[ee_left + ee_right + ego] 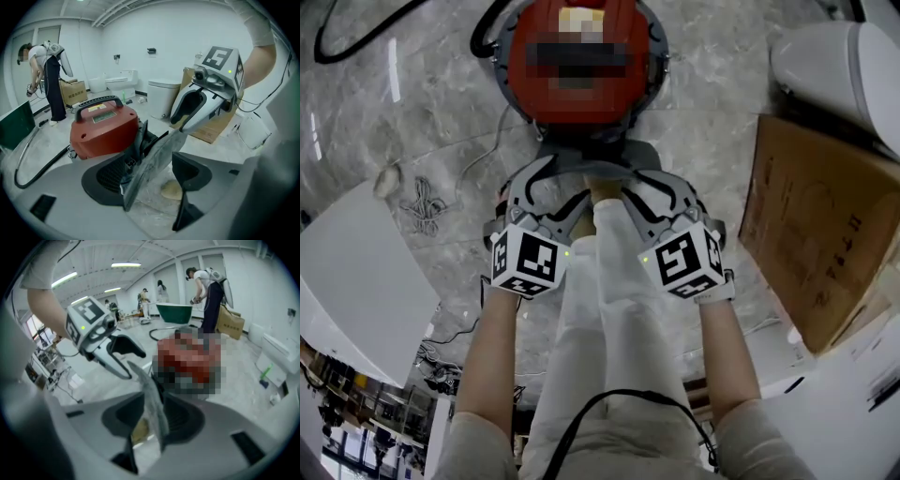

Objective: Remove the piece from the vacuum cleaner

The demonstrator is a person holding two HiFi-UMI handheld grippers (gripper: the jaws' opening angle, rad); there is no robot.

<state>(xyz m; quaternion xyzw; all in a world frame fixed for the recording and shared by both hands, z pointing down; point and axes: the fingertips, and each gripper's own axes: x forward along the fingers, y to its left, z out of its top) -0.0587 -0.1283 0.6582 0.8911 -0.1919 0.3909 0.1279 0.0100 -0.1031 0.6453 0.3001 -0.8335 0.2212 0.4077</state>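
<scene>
**A:** Where's the piece?

**B:** In the head view, the thin grey panel (160, 151) stands on edge at six o'clock of the red vacuum cleaner (105, 129), between both claws.

**A:** Gripped?

**B:** No. The left gripper (157, 180) is spread wide and the right gripper (157, 423) half spread. Neither pinches it.

**A:** Handling?

**B:** Probably light, stiff, dusty, perhaps brittle. I'd pinch both flat faces near its free upper edge.

The cardboard box (811, 225) lies on the floor (712, 112) right of the vacuum cleaner (530, 94), the toilet (834, 61) stands farther right of it, and the tangled cord (420, 206) lies to its left.
</scene>
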